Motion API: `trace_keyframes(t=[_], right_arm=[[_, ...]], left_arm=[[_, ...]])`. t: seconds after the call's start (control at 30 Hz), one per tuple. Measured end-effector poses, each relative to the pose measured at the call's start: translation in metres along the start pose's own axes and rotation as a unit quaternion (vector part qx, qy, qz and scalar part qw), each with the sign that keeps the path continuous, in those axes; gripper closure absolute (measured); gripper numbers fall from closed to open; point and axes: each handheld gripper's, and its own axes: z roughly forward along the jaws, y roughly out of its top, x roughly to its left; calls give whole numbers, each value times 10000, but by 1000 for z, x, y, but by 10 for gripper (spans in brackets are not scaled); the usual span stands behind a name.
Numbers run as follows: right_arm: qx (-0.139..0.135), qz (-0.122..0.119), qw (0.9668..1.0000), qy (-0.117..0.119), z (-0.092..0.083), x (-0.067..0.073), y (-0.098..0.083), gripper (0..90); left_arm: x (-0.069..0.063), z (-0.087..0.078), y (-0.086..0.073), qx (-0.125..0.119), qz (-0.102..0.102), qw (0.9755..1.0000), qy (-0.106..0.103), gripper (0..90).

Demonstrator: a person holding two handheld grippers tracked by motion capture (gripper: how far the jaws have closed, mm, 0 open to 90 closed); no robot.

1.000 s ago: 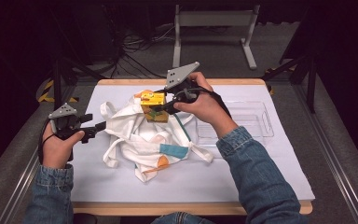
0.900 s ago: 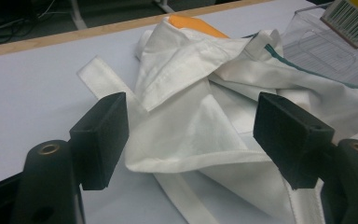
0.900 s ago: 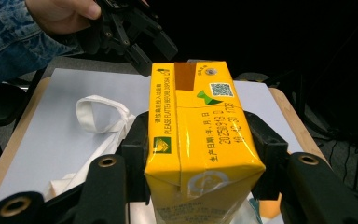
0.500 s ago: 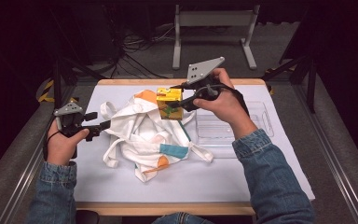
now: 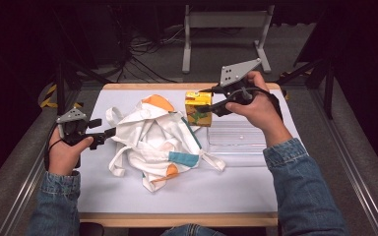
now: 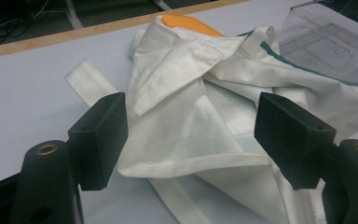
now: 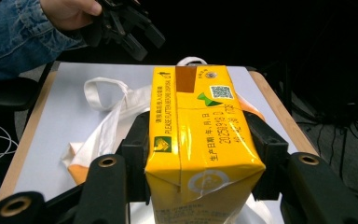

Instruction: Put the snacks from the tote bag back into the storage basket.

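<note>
The right gripper [image 5: 204, 105] is pinching a yellow juice carton [image 5: 198, 108] by its two side faces; in the right gripper view both pads are pressing flat against the carton [image 7: 200, 140], held upright. Compared with a second ago, the carton is no longer sitting over the white tote bag [image 5: 152, 137]: it is now travelling clear of the bag's upper edge, towards the clear plastic tray [image 5: 236, 140] lying just beside the bag on the white surface [image 5: 187, 191]. The carton is hanging above the surface, near the tray's far corner, not yet over its floor. The left gripper [image 5: 103, 135] is resting at the bag's left edge with its jaws spread; the left gripper view shows the bag cloth [image 6: 191, 126] lying between them, ungripped. Judgement: extraction from the bag is complete; placement into the tray appears to be the step in hand.
</note>
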Motion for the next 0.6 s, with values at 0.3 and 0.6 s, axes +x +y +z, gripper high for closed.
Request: trace_keyframes(t=[0.3,0.6], right_arm=[[20,218,9994,-256,-27,-7,-23,512],[114,439,9981,-426,-46,-13,-46,512]], left_arm=[[-1,1,0,27,-3,10000,4,267],[-1,2,-1,53,-12,10000,11,266]])
